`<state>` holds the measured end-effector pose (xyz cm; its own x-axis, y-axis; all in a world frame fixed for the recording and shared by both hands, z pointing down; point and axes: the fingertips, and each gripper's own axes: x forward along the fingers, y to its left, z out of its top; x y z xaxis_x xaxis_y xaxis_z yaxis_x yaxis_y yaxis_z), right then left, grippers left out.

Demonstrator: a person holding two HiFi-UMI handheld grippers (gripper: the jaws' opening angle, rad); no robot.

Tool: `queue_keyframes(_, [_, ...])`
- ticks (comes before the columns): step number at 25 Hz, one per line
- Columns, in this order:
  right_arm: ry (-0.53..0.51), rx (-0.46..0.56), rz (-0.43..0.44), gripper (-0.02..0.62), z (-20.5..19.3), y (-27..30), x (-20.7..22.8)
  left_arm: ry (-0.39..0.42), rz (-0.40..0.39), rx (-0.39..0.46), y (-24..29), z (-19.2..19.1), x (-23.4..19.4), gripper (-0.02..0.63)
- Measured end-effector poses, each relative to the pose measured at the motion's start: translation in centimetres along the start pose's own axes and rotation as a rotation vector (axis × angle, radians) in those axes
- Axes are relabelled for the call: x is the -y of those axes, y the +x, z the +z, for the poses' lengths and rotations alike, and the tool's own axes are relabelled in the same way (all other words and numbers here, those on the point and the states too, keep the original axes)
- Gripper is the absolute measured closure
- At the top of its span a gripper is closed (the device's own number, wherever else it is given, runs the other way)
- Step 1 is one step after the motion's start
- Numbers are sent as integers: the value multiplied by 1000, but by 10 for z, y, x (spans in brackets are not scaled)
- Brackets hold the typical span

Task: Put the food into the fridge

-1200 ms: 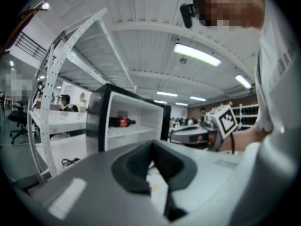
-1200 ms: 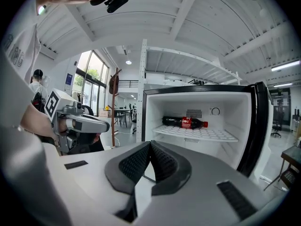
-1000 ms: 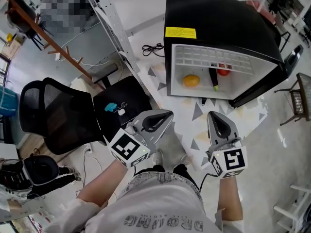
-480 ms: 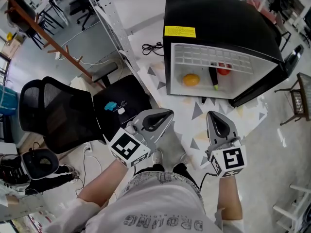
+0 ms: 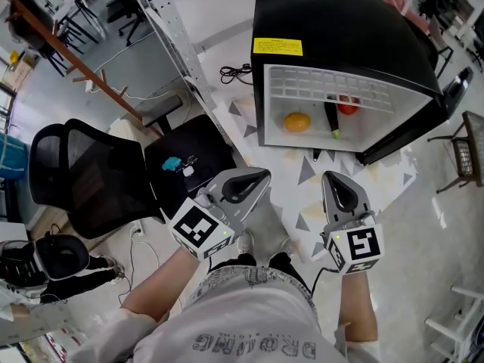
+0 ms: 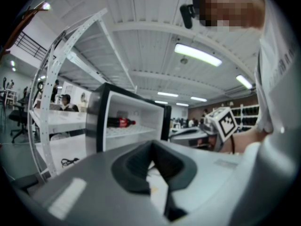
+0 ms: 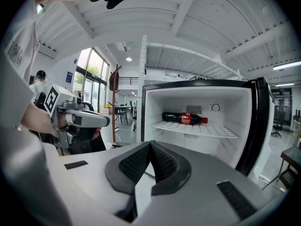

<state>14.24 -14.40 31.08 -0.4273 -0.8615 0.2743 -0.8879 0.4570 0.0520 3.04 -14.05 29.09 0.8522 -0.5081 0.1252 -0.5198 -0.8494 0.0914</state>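
Observation:
The black mini fridge (image 5: 340,44) stands open on the floor ahead, showing its white inside. In the head view an orange fruit (image 5: 296,122), a dark long item (image 5: 332,119) and something red (image 5: 348,109) lie inside. The right gripper view shows a cola bottle (image 7: 184,118) lying on the fridge's shelf (image 7: 197,129), and the bottle (image 6: 120,122) appears in the left gripper view too. My left gripper (image 5: 263,176) and right gripper (image 5: 330,178) hang side by side short of the fridge, both shut with nothing between the pads.
A black office chair (image 5: 83,176) and a black box with a blue item (image 5: 185,157) stand to the left. A metal rack upright (image 5: 170,36) and a cable (image 5: 238,76) are left of the fridge. A wire chair (image 5: 465,153) is at the far right.

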Motion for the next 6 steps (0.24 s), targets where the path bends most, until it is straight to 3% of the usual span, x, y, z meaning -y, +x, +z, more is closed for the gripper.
queue_keyframes(6, [0, -2, 5, 592, -2, 2, -1, -7, 0, 3, 1, -2, -1, 600])
